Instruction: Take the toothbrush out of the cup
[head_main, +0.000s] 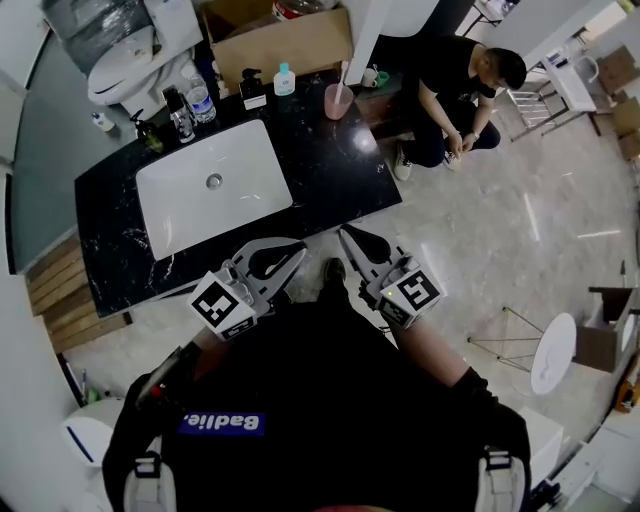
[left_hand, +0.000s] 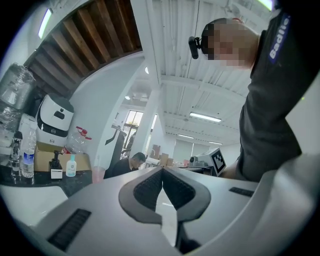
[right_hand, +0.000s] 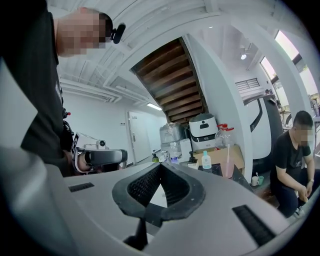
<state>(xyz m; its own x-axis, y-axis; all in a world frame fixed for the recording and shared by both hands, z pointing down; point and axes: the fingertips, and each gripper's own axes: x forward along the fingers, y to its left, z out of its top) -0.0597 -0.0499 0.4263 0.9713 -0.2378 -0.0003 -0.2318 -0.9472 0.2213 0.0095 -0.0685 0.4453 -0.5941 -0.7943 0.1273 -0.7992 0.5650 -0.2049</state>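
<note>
A pink cup (head_main: 338, 100) with a toothbrush (head_main: 344, 74) standing upright in it sits at the back right of the black counter (head_main: 330, 170). Both grippers hover near my body, short of the counter's front edge and far from the cup. My left gripper (head_main: 298, 247) is shut with nothing in it, and so is my right gripper (head_main: 344, 233). The right gripper view has the shut tips (right_hand: 161, 166) in front and the cup (right_hand: 227, 168) small at the right. From the left gripper (left_hand: 162, 170), the cup (left_hand: 97, 173) shows at the far left.
A white sink (head_main: 214, 186) is set into the counter. Bottles (head_main: 200, 98), a soap dispenser (head_main: 251, 88) and a small blue-capped bottle (head_main: 284, 79) line the back edge before a cardboard box (head_main: 280, 42). A person (head_main: 455, 90) crouches on the floor at the right.
</note>
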